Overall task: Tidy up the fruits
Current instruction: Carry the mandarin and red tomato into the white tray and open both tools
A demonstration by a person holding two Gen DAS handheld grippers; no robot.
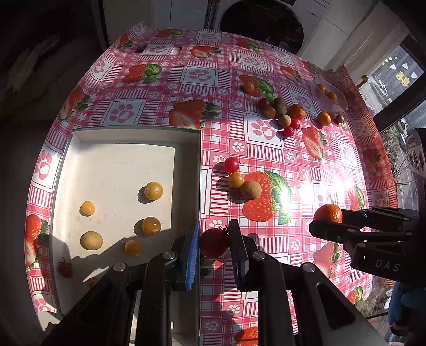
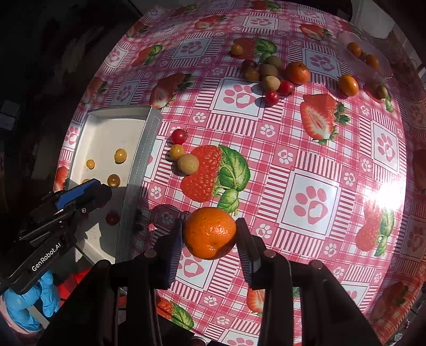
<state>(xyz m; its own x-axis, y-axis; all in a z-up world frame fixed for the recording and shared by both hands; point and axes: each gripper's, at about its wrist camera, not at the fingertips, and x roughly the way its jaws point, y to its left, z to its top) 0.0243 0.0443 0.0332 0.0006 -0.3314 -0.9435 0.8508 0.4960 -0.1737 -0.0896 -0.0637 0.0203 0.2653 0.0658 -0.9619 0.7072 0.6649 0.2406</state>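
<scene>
My left gripper [image 1: 213, 239] is shut on a red cherry tomato [image 1: 214, 242] and holds it just right of the white tray's rim [image 1: 198, 170]. The tray holds several yellow tomatoes [image 1: 153, 190], a brown longan [image 1: 91, 240] and red tomatoes [image 1: 65, 269]. My right gripper [image 2: 209, 234] is shut on an orange mandarin [image 2: 210, 233] above the tablecloth; it also shows in the left wrist view [image 1: 328, 213]. A red tomato [image 2: 179, 136], a yellow one [image 2: 176, 151] and a longan [image 2: 188, 164] lie beside the tray [image 2: 143, 149].
A cluster of loose fruits [image 1: 279, 111] with a mandarin [image 2: 298, 72] lies at the far side of the table. A clear glass dish [image 1: 330, 93] with small orange fruits stands at the far right. A washing machine [image 1: 266, 24] stands behind the table.
</scene>
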